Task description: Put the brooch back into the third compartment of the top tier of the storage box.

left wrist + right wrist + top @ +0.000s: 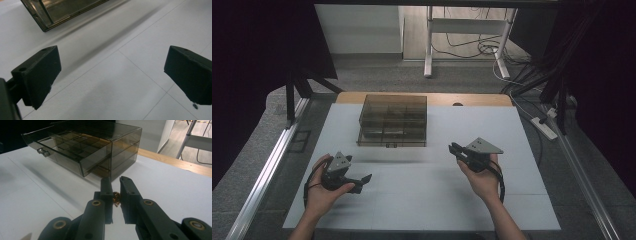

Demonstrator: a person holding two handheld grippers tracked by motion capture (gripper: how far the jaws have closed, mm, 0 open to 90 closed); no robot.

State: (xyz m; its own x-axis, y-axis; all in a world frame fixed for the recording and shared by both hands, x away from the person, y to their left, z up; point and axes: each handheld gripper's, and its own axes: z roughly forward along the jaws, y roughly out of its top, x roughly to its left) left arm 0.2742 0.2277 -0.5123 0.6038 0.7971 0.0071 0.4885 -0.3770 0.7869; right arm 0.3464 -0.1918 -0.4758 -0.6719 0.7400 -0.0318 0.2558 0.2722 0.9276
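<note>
A smoked see-through drawer box (393, 120) stands at the middle back of the white table (422, 200). In the right gripper view its upper drawer (62, 150) is pulled out, with a small knob (42, 152) on its front and dividers inside. My right gripper (115, 181) is shut on a small gold-coloured piece (115, 198) and hovers to the right of the box; in the high view that gripper (453, 147) points toward the box. My left gripper (363, 183) is held low at the front left. Its jaws (112, 75) stand wide apart with nothing between them.
A wooden strip (472, 99) runs along the table's back edge. Behind it stand a white desk frame (464, 30) and cables on the floor. Metal rails (267, 170) flank the table. A corner of the box (47, 17) sits above the left gripper's jaws.
</note>
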